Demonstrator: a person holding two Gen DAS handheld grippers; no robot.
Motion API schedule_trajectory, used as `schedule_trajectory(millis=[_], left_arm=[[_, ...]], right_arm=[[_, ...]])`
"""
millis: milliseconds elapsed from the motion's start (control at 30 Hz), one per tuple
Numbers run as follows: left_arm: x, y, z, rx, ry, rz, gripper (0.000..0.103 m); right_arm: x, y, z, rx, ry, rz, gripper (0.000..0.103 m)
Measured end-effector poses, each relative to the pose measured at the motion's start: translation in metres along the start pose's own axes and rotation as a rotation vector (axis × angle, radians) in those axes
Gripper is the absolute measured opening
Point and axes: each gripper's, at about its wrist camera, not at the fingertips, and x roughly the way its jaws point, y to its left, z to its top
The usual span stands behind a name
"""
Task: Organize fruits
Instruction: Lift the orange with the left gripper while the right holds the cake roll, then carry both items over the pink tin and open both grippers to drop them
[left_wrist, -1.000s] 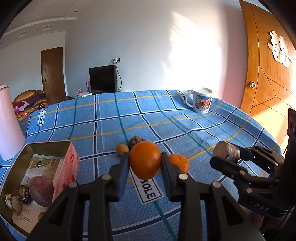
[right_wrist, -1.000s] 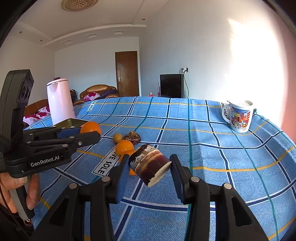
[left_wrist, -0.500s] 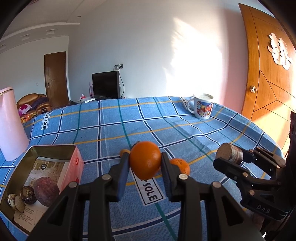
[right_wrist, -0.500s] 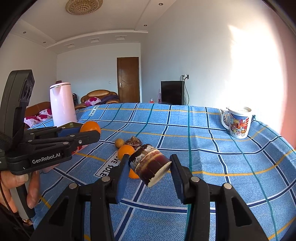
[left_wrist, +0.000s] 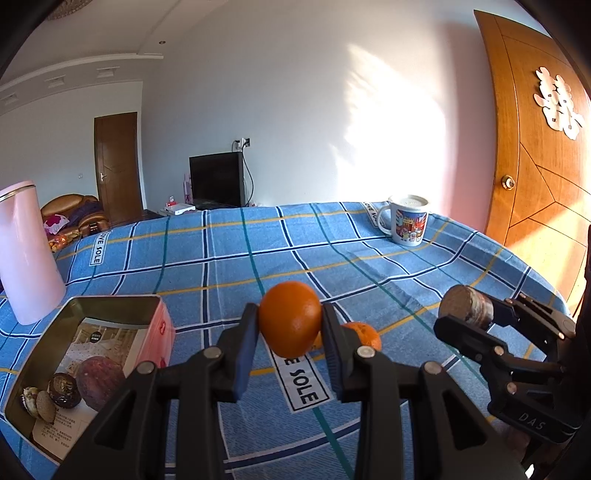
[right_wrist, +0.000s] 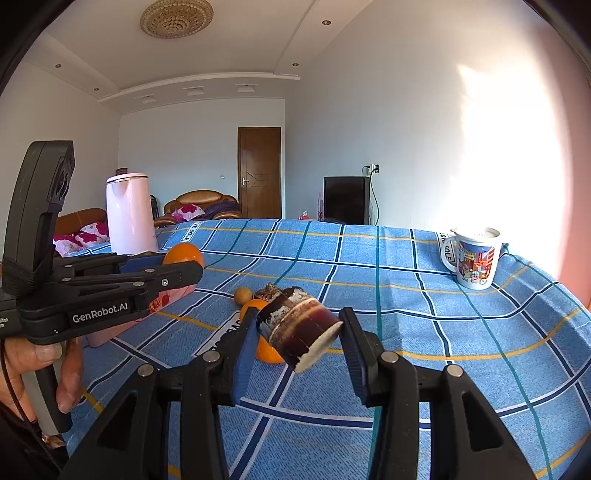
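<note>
Left gripper (left_wrist: 290, 325): pinching the orange (left_wrist: 290, 319) across its middle, held clear above the tablecloth (left_wrist: 258, 254)
Right gripper (right_wrist: 297, 332): clamped on a short brown cane piece (right_wrist: 299, 326), cut end pale and facing the camera, tilted, also off the cloth
Orange, handling: round, firm, waxy skin; judged likely to roll or squirt out if pads sit off-centre; best kept gripped at the widest girth as now
Cane piece, handling: stiff, probably dense for its size; flaky, uneven rind; held across its curved sides, so judged prone to swivelling between the pads
Tin box (left_wrist: 79, 306): open, to the left of the held orange, near the table's front; one large purple-brown fruit (left_wrist: 99, 376) and a few small dark and pale pieces in its near corner; far half bare
Still on the cloth: a second orange (right_wrist: 264, 349) just behind the cane piece, a small tan fruit (right_wrist: 243, 294) and a dark knobbly fruit (right_wrist: 266, 292) beyond it, close together
Edges: thin metal rim of the tin, worth clearing from above rather than brushing; pink kettle (left_wrist: 26, 251) standing just beyond the tin's far corner
Open room: wide bare cloth in the middle and towards the mug (left_wrist: 408, 219) far right; table edge falling away on the right
Crowding: both tools near each other, apart but close enough to call for one going to the tin at a time
</note>
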Motion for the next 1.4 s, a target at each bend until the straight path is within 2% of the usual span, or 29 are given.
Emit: schedule_trajectory(millis=[267, 633, 800, 1100, 1267, 1400], left_arm=[[-0.003, 0.001, 0.0, -0.004, -0.015, 0.007, 0.035], [-0.014, 0.016, -0.004, -0.036, -0.012, 0.012, 0.035], [-0.021, 0.037, -0.005, -0.07, -0.003, 0.039, 0.035], [-0.039, 0.101, 0.001, -0.147, 0.006, 0.156, 0.035], [-0.036, 0.136, 0.0, -0.167, 0.04, 0.218, 0.035], [-0.029, 0.161, -0.004, -0.2, 0.083, 0.249, 0.035]], right_arm=[[-0.004, 0.003, 0.0, -0.016, -0.021, 0.002, 0.045], [0.003, 0.009, 0.015, -0.038, 0.028, 0.009, 0.045], [0.007, 0.023, 0.035, -0.046, 0.034, 0.063, 0.045], [0.032, 0.062, 0.073, -0.067, 0.063, 0.207, 0.045], [0.058, 0.092, 0.084, -0.077, 0.117, 0.294, 0.045], [0.087, 0.121, 0.085, -0.126, 0.168, 0.318, 0.045]])
